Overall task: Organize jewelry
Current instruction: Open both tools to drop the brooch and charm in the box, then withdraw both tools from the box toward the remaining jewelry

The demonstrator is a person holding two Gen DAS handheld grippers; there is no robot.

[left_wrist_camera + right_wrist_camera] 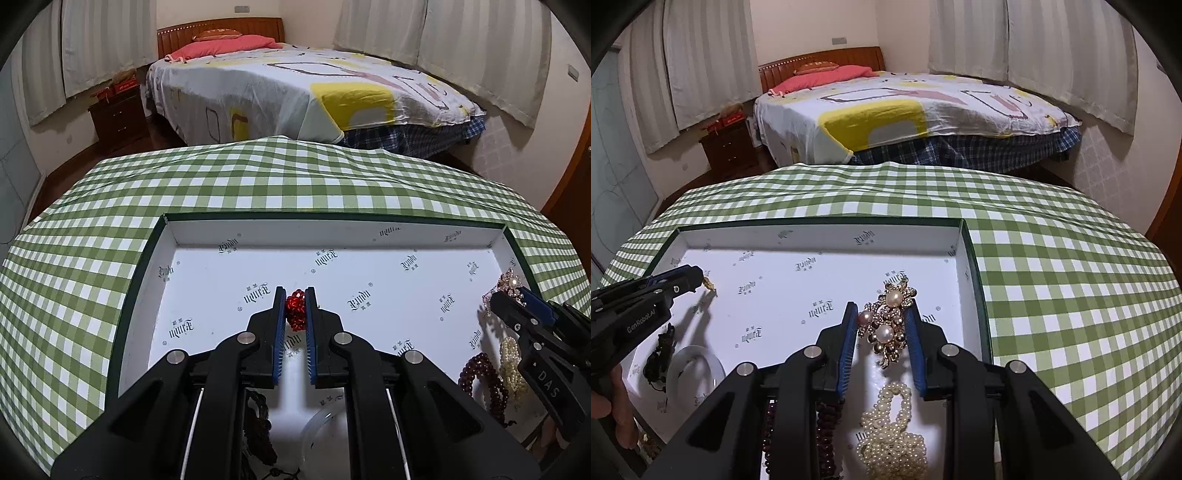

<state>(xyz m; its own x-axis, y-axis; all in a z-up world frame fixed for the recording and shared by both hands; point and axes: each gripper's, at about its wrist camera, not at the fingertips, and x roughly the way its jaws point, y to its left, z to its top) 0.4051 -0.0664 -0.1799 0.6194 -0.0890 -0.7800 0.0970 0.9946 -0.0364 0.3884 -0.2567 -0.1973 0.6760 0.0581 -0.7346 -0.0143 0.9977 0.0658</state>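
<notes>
A green-checked tabletop [258, 184] carries a shallow white-lined box [332, 236], with pearl strands [894, 435], a dark red bead bracelet [484, 380] and a pale bangle [698, 373] lying at its near end. The right tool [881, 317] is closed on a gold pearl brooch [886, 325] near the box's right wall. The left tool [295, 299], narrowly parted, grips a small red beaded ornament [295, 309] mid-box, seemingly just above the lining.

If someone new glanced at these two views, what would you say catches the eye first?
Probably the gold brooch with pearls, gripped by the right gripper near the right wall of the white box. Next, the sparkly red bead piece pinched in the left gripper mid-box, all on a green checked tablecloth.
</notes>
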